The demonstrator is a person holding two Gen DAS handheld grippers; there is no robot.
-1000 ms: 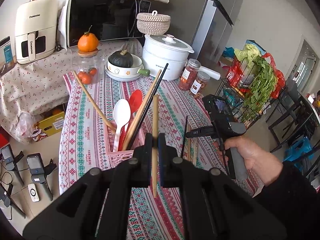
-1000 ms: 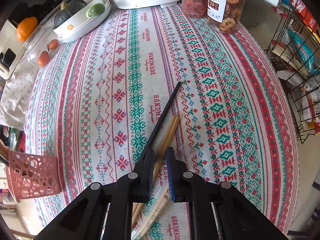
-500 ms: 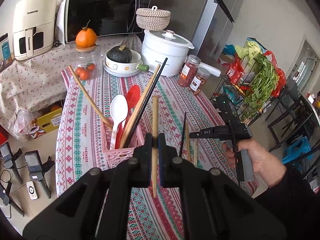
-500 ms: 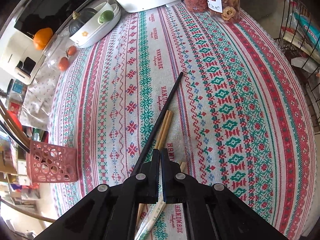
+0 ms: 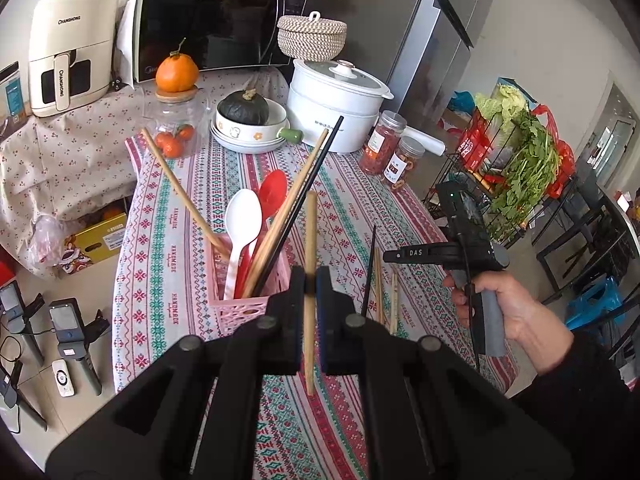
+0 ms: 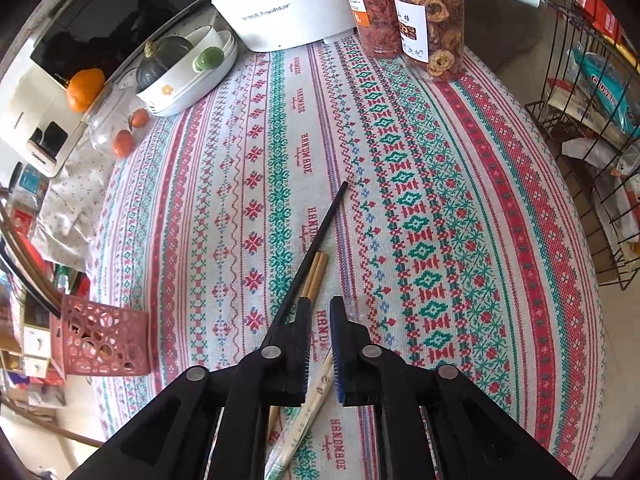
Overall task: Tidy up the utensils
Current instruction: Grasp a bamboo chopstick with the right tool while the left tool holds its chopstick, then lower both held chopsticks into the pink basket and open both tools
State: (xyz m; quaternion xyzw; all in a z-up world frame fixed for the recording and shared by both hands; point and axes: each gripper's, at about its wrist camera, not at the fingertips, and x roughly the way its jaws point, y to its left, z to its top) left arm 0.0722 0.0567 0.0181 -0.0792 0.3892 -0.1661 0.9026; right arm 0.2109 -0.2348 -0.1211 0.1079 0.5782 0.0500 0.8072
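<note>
left gripper [image 5: 310, 280]: pinching a wooden chopstick [image 5: 309, 264], stick upright, pads pressed on its middle, hovering just beside the pink basket [image 5: 240, 306].
right gripper [image 6: 320, 344]: jaws opening, nothing pinched; black chopstick [image 6: 320, 236] runs along the outside of its left finger, not between the pads. Wrapped pair [image 6: 308, 412] lies on the cloth under the gap.
basket: already holds a white spoon [image 5: 242, 220], red spoon [image 5: 272, 192], several wooden sticks and one black one, all leaning.
loose items: black chopstick, wooden pair [image 6: 314, 276], wrapped pair, all on the tablecloth [image 6: 440, 200], touching or just beside each other.
step (judged): left about to drop its stick in the basket; right lining up for a pick from the pile.
risk 1: sticks lie bunched, so the right jaws may close on two at once or nudge the black one aside.
risk 2: black stick is thin and flat on cloth; pads may slide over it or snag the fabric.
risk 3: basket looks light and crowded; dropping the held stick at a tilt could hit leaning handles or tip it.
risk 4: held stick gripped at mid-length could pivot if bumped.
</note>
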